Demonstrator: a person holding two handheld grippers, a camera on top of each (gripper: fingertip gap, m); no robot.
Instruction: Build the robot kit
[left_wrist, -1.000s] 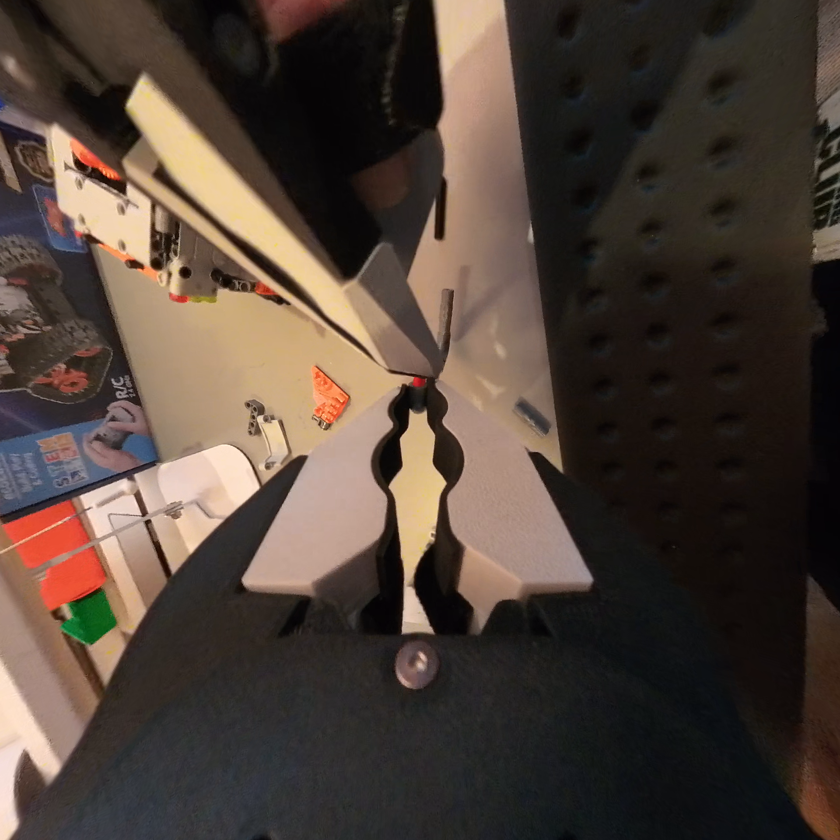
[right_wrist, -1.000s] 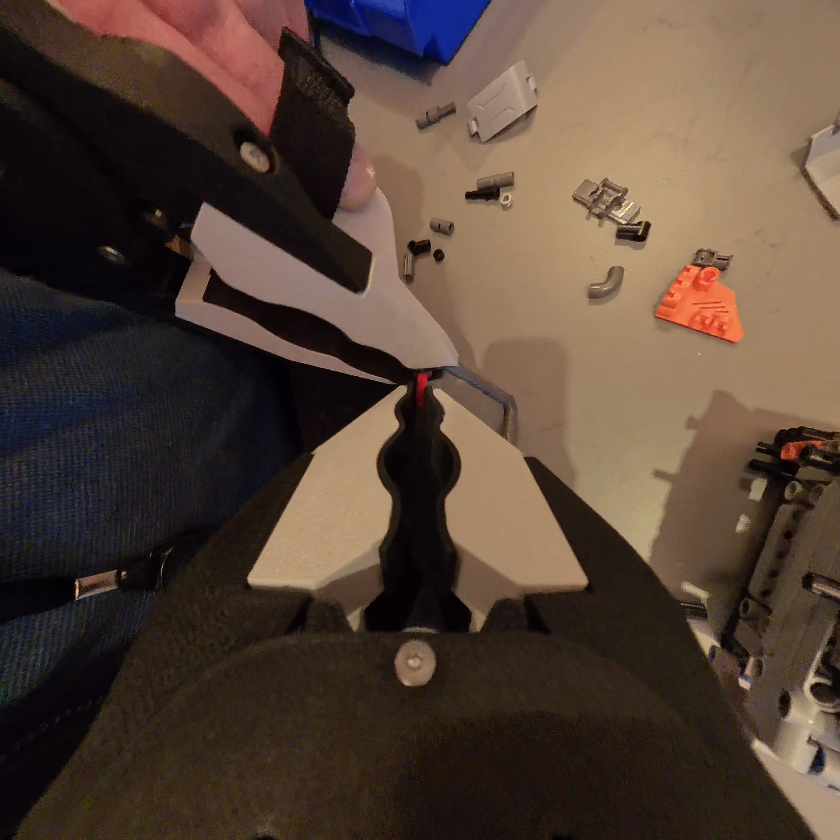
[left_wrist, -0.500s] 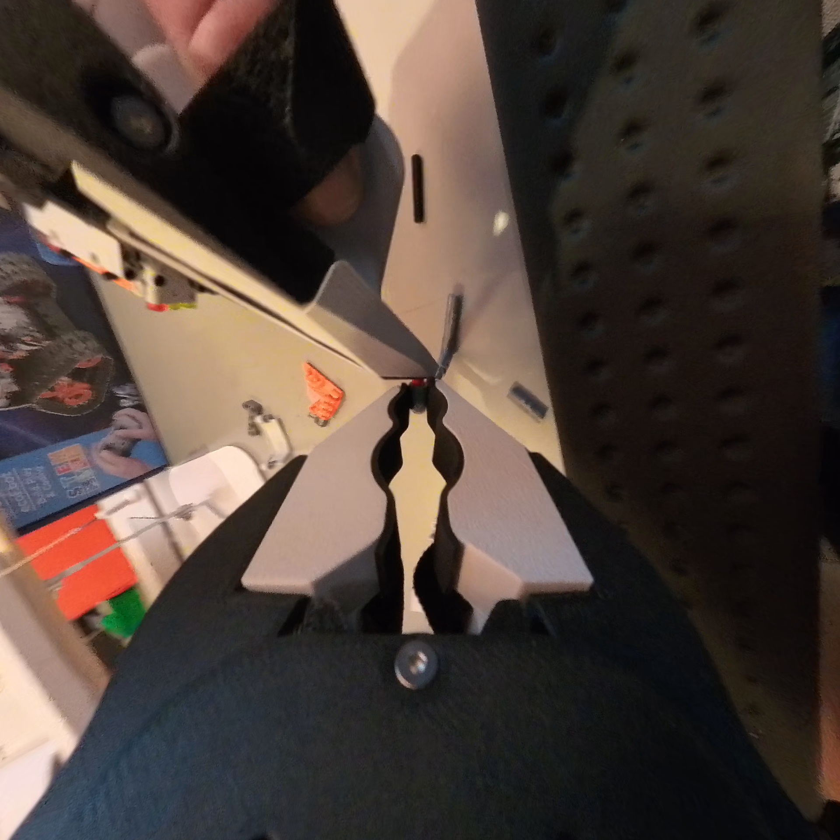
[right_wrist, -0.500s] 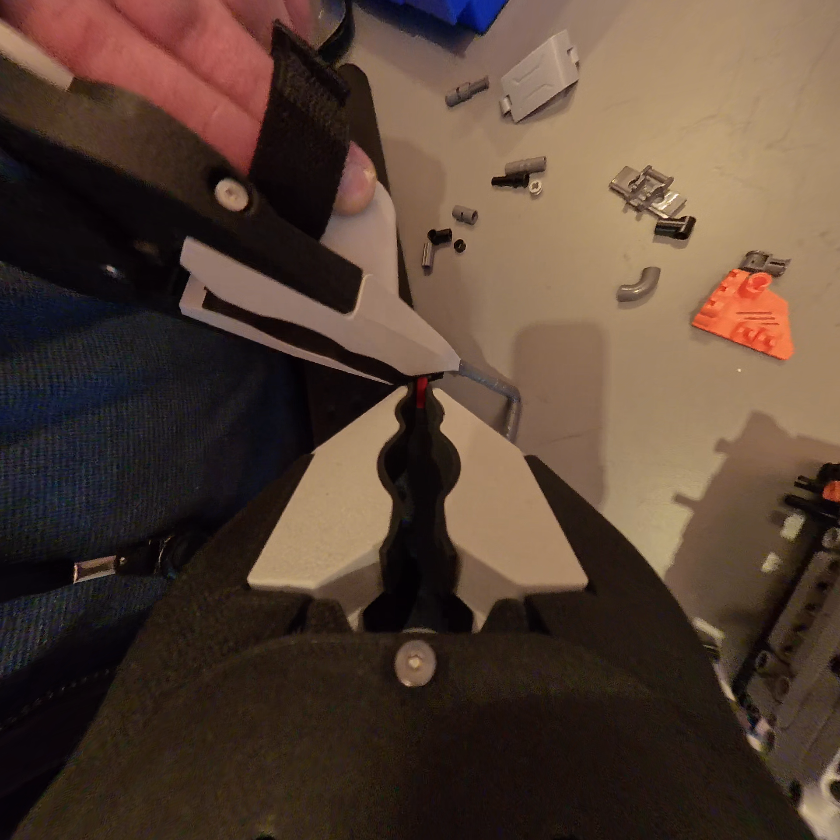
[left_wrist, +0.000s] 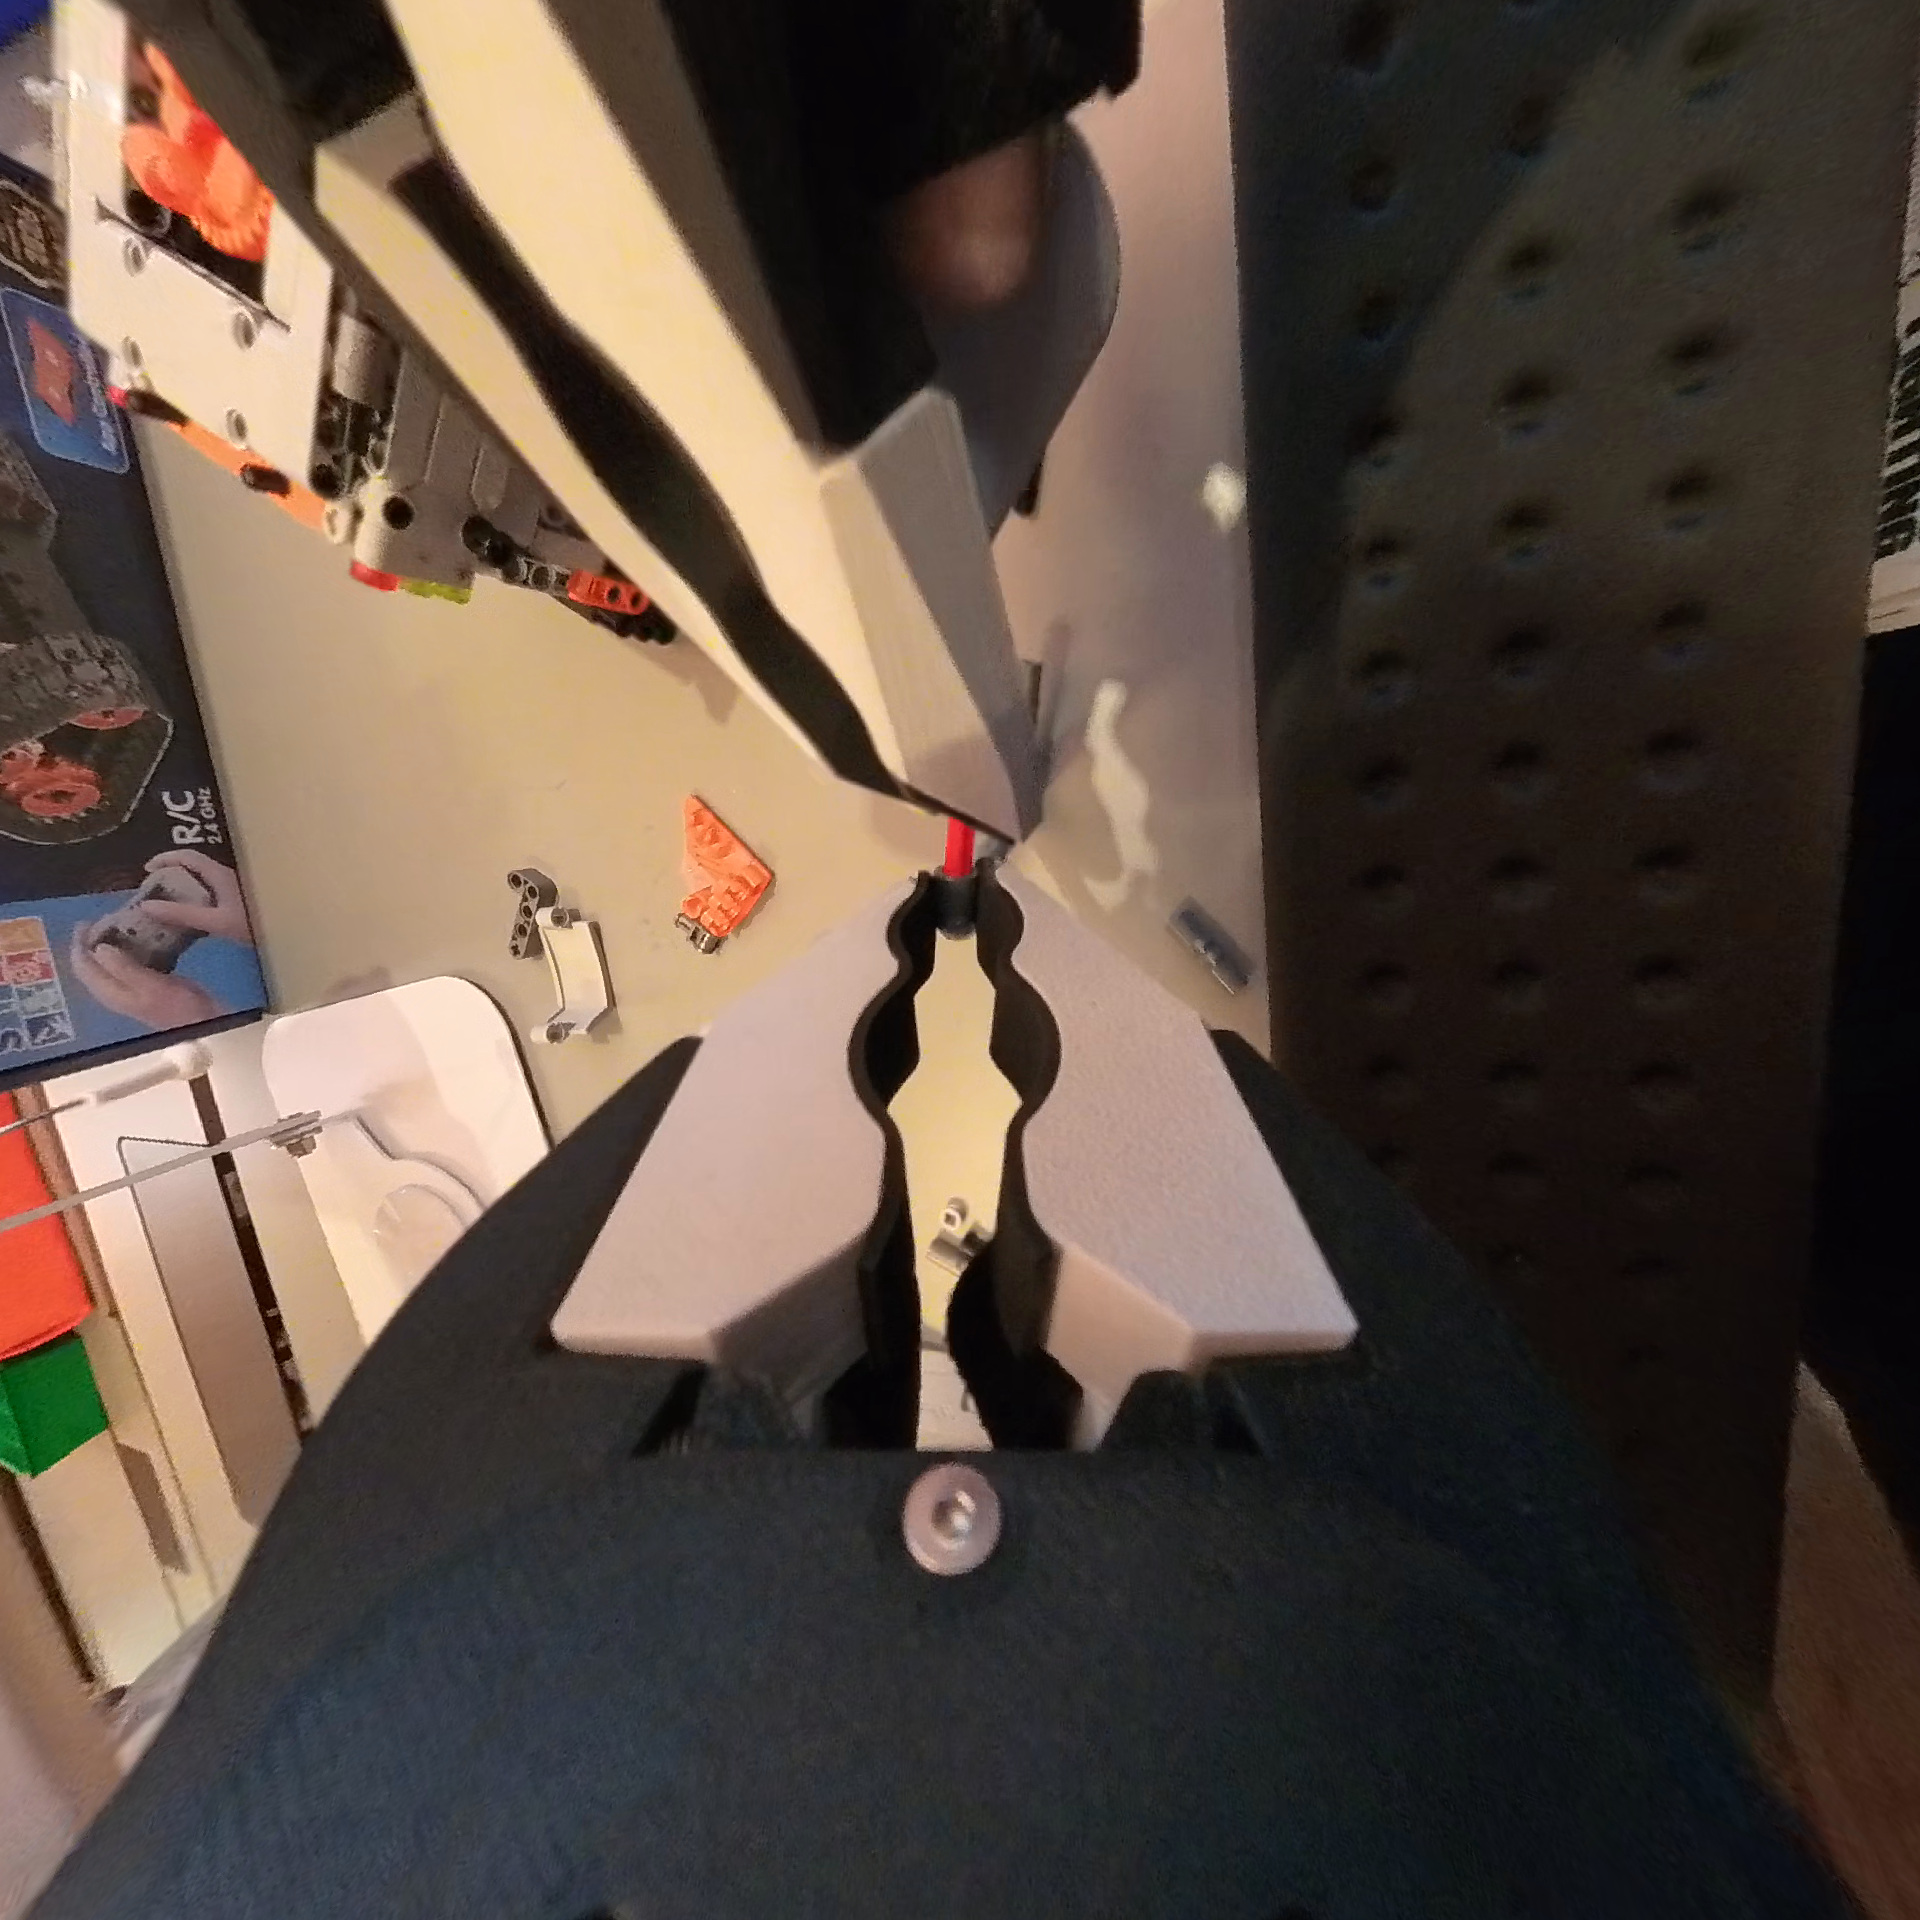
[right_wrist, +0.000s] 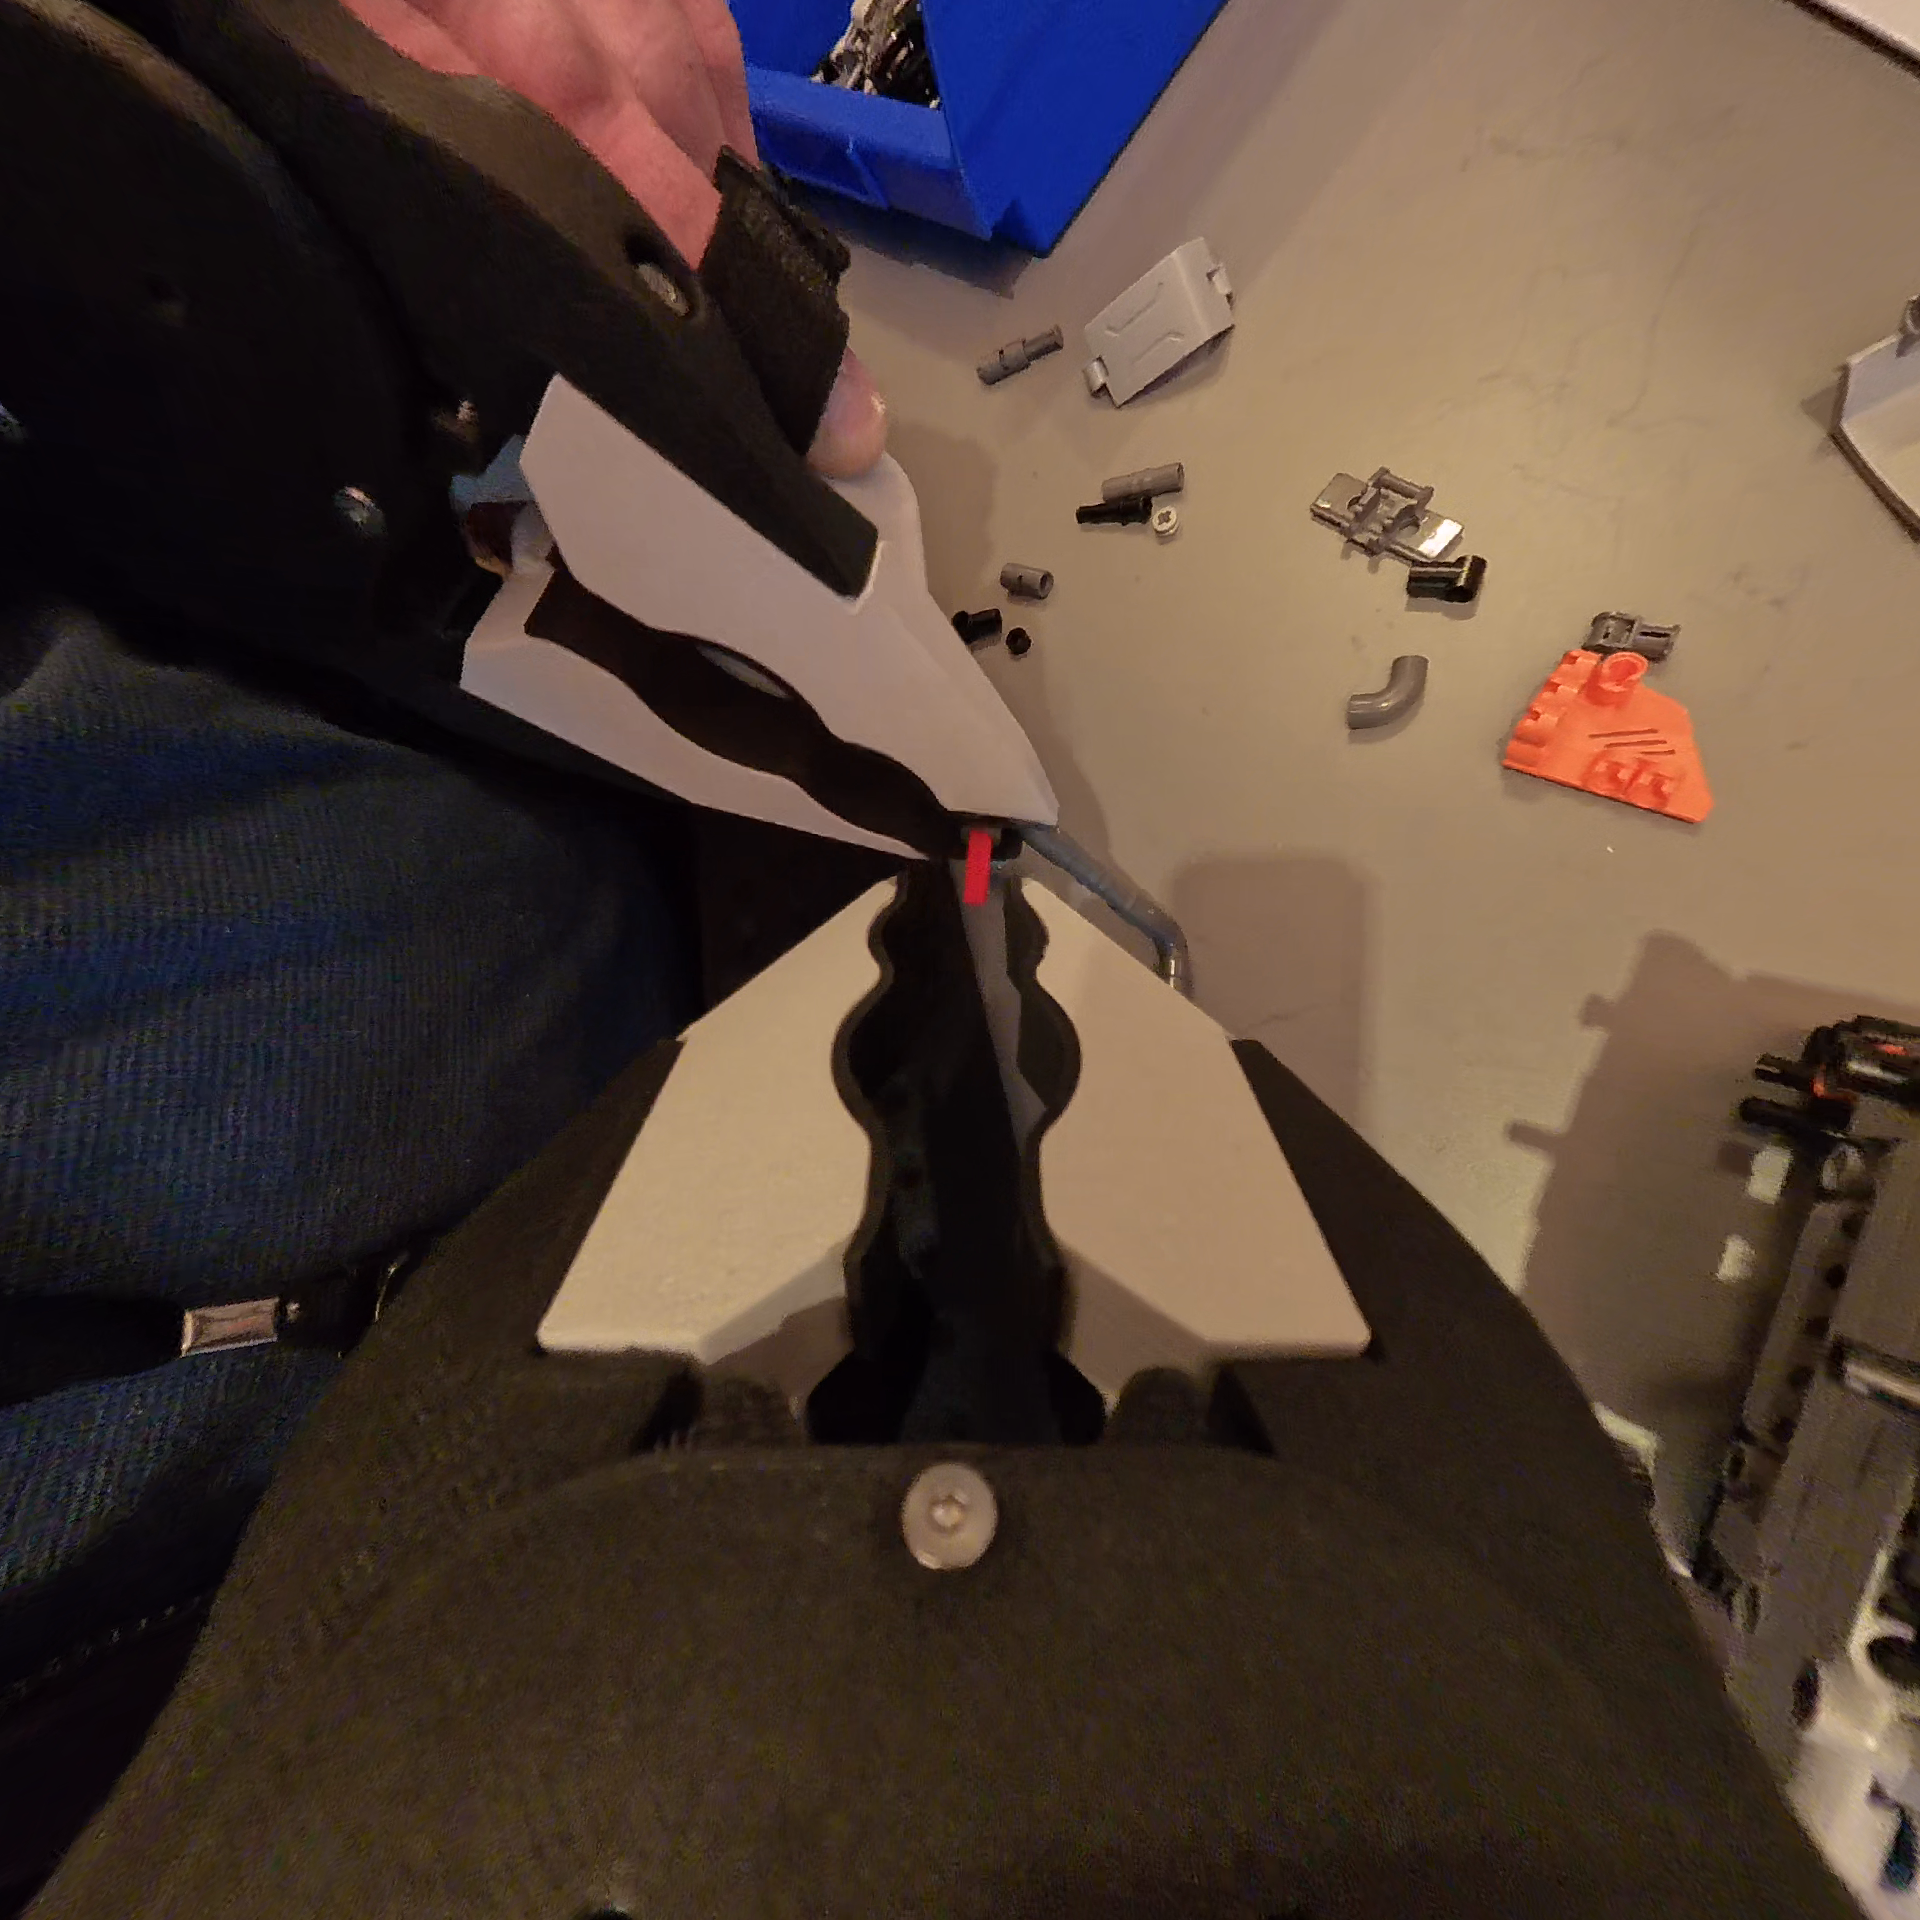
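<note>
Tip to tip, the left gripper (left_wrist: 951, 902) clamps a small black bush and the right gripper (right_wrist: 977, 883) pinches the red axle (left_wrist: 958, 844), only partly seated in the bush, above the counter (right_wrist: 1455, 260).

Matt grey plastic fingers (right_wrist: 727, 1174), finely grained; black gripper body rough-textured. Bright metal screw (right_wrist: 948, 1519). Smooth matt beige desk (right_wrist: 1455, 260); orange triangular plastic plate (right_wrist: 1605, 743) on it, slight sheen.
</note>
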